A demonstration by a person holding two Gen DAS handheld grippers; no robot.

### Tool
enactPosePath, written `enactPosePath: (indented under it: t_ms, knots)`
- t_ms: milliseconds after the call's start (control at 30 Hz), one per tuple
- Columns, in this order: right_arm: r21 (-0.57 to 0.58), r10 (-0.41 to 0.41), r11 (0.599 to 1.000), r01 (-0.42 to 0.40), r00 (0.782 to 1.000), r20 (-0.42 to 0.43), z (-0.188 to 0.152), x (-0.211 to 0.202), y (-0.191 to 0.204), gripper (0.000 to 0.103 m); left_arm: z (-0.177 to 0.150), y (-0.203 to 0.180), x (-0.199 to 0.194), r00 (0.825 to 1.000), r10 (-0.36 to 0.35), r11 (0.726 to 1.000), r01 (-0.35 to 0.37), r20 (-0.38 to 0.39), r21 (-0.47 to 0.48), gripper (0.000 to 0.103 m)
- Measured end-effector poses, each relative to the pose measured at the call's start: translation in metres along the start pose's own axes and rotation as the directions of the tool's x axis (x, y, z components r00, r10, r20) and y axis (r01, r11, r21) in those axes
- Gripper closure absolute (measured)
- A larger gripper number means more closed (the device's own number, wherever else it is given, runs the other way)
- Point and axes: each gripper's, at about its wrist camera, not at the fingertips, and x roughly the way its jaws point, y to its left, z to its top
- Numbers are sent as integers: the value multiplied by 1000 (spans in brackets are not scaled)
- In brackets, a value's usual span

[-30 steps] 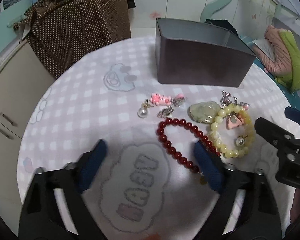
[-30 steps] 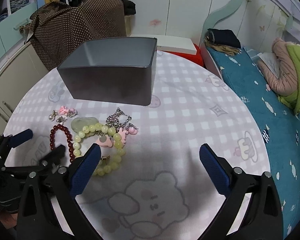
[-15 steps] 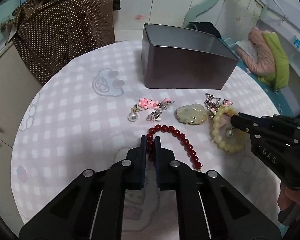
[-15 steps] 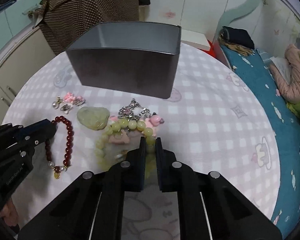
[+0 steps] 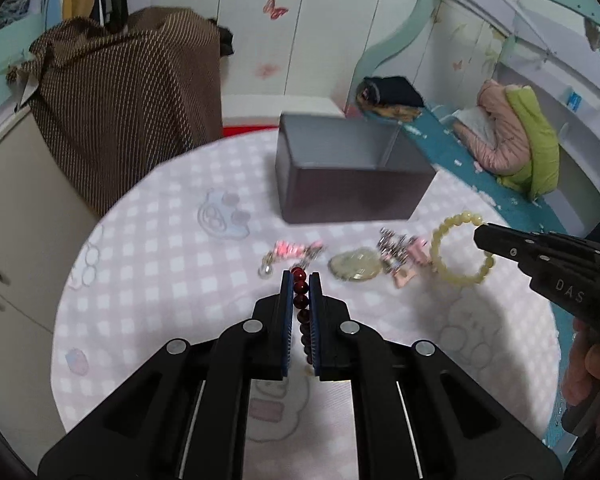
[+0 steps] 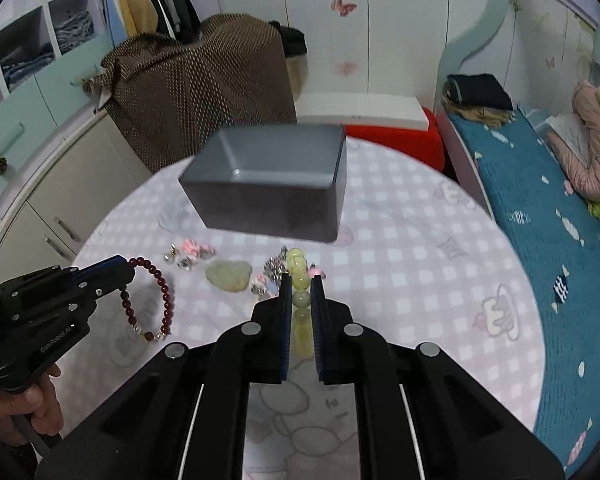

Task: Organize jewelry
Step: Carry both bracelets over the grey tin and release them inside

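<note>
My left gripper [image 5: 301,280] is shut on the dark red bead bracelet [image 5: 302,312], which hangs lifted above the table; the bracelet also shows in the right wrist view [image 6: 156,300]. My right gripper [image 6: 301,282] is shut on the pale yellow bead bracelet [image 6: 300,280], also lifted; it shows in the left wrist view [image 5: 456,248]. An open grey metal box [image 5: 352,176] stands at the back of the table, also in the right wrist view [image 6: 272,184]. A green jade pendant [image 5: 354,266], pink charm earrings [image 5: 290,250] and a silver chain piece [image 5: 394,248] lie in front of the box.
The round table [image 5: 160,280] has a pink checked cloth. A brown dotted covered object [image 5: 128,100] stands behind left, cabinets [image 6: 60,200] at the left, a bed with a teal cover [image 6: 540,240] at the right.
Both grippers, open a second ago, closed on their bracelets and have lifted them off the table. The view has risen, and the box opening shows now.
</note>
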Motion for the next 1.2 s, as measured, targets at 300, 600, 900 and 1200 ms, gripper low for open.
enactPosePath:
  t_ms: [300, 600, 900, 1200]
  knots:
    - [-46, 30, 999, -26, 996, 81, 19, -30, 10, 95, 31, -7, -32, 995, -27, 998, 22, 96, 53, 95]
    - [-105, 41, 994, -23, 984, 172, 80, -34, 20, 95, 98, -18, -45, 978, -84, 993, 67, 192, 94, 95]
    - [-73, 42, 997, -38, 997, 57, 112, 30, 9, 95, 152, -13, 31, 986, -144, 989, 141, 83, 42, 95]
    - [-37, 27, 999, -28, 999, -37, 107, 63, -2, 89, 154, -4, 85, 993, -111, 994, 111, -36, -8, 72]
